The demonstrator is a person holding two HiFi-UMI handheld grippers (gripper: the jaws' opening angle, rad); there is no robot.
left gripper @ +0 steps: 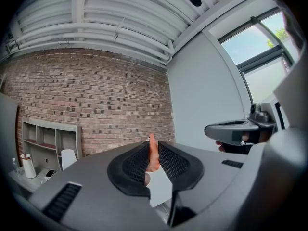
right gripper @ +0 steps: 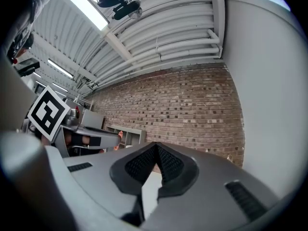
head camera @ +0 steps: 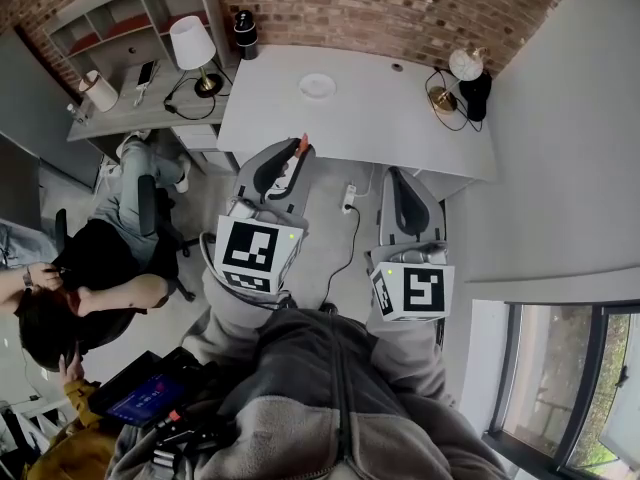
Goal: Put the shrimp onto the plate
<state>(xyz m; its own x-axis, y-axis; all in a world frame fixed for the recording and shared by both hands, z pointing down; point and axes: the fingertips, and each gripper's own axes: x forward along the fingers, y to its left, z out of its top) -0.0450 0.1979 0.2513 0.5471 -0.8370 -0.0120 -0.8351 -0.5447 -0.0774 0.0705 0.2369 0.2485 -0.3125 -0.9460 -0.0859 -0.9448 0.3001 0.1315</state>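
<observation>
Brick wall beyond; shrimp lengthwise in clamped left tongs, tip out front; right tongs closed.

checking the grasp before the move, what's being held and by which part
The left gripper pinches the shrimp by its middle, one end poking past the tips. The right gripper is shut, empty.

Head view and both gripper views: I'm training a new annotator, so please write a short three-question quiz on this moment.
1. True or false: the left gripper is shut on the shrimp.
2. Where is the plate? A) on the white table; B) on the floor; C) on the side desk.
3. Fill in: the right gripper has its jaws ____, with nothing between them.

Key: 1 true; 2 A; 3 shut.
</observation>
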